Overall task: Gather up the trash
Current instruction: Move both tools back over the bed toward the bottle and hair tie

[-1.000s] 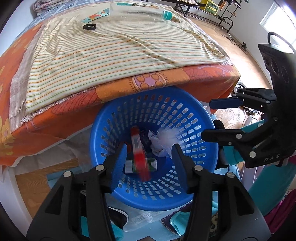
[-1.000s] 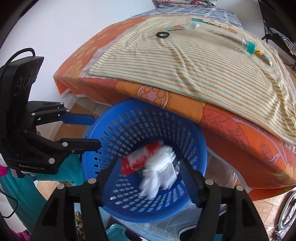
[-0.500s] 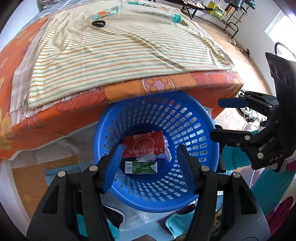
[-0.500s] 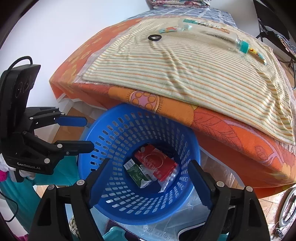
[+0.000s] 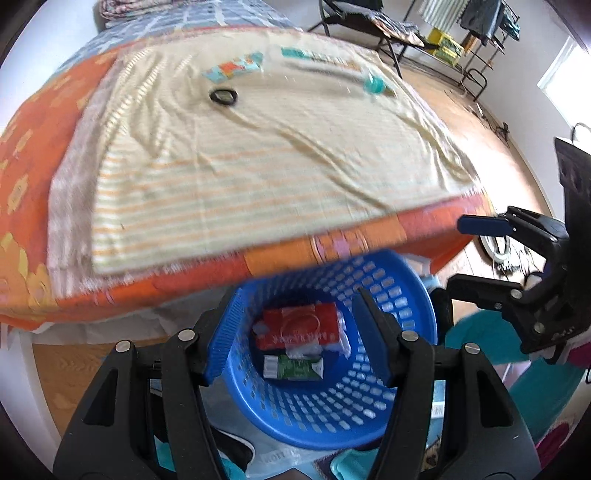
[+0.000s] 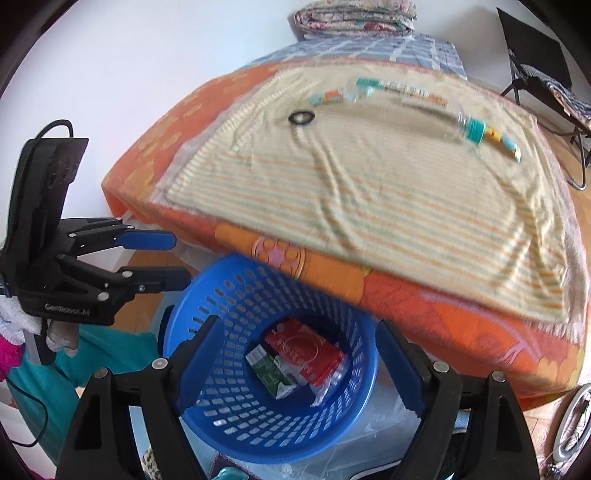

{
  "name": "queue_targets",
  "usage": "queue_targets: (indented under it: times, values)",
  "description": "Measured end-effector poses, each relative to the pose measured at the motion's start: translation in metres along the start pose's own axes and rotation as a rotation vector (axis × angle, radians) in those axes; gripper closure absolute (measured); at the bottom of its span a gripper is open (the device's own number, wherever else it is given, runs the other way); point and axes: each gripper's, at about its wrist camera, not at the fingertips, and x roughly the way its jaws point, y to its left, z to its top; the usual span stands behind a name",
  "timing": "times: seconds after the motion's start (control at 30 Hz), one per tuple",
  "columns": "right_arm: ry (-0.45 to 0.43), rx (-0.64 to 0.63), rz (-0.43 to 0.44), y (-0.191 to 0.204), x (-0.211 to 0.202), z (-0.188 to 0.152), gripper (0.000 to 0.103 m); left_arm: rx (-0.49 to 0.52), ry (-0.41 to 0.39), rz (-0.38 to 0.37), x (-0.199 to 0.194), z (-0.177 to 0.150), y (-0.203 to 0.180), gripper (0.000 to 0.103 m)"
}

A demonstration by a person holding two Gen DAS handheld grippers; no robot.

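Observation:
A blue plastic basket [image 5: 399, 295] [image 6: 207, 306] stands on the floor against the bed. In it lie a red wrapper [image 5: 299, 328] [image 6: 306, 350], a green carton [image 5: 295, 367] [image 6: 267, 371] and some white crumpled plastic. My left gripper [image 5: 295, 314] is open and empty above the basket; it also shows at the left of the right wrist view [image 6: 162, 254]. My right gripper [image 6: 295, 339] is open and empty above the basket; it shows at the right of the left wrist view [image 5: 465, 254]. On the bed lie a clear bottle with a teal cap [image 5: 354, 74] [image 6: 443, 118], a colourful wrapper [image 5: 236, 68] [image 6: 327, 96] and a black ring [image 5: 222, 96] [image 6: 301, 117].
The bed has an orange cover [image 5: 29, 155] and a striped cream cloth [image 5: 258, 158] [image 6: 369, 192]. Folded bedding [image 6: 354, 18] lies at its far end. A folding chair [image 6: 543, 74] and a rack [image 5: 461, 33] stand on the wooden floor. Clear plastic and teal fabric lie under the basket.
The red wrapper and white plastic dropped from my grippers into the basket and lie still. Both grippers have risen and tilted up, so more of the bed shows.

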Motion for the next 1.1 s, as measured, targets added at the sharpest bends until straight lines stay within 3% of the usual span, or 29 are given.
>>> queue_targets:
  times: [0.27, 0.6, 0.83, 0.9, 0.97, 1.1]
  values:
    - [-0.077, -0.102, -0.032, -0.014, -0.015, 0.044, 0.011, 0.004, -0.093, 0.039, -0.007, 0.044, 0.010, 0.040]
    - [-0.172, -0.176, -0.090, -0.055, -0.017, 0.114, 0.008, -0.078, -0.094, 0.028, 0.013, 0.091, 0.033, 0.040]
    - [-0.140, -0.160, -0.057, -0.092, 0.007, 0.164, 0.008, -0.099, -0.096, 0.016, 0.030, 0.119, 0.043, 0.040]
    - [-0.134, -0.179, -0.088, -0.100, 0.016, 0.175, 0.008, -0.092, -0.095, 0.014, 0.035, 0.125, 0.045, 0.044]
    - [-0.121, -0.204, -0.124, -0.105, 0.026, 0.184, 0.008, -0.088, -0.084, 0.018, 0.041, 0.131, 0.047, 0.054]
    - [-0.096, -0.253, -0.167, -0.110, 0.043, 0.195, 0.008, -0.115, -0.073, 0.021, 0.055, 0.142, 0.058, 0.060]
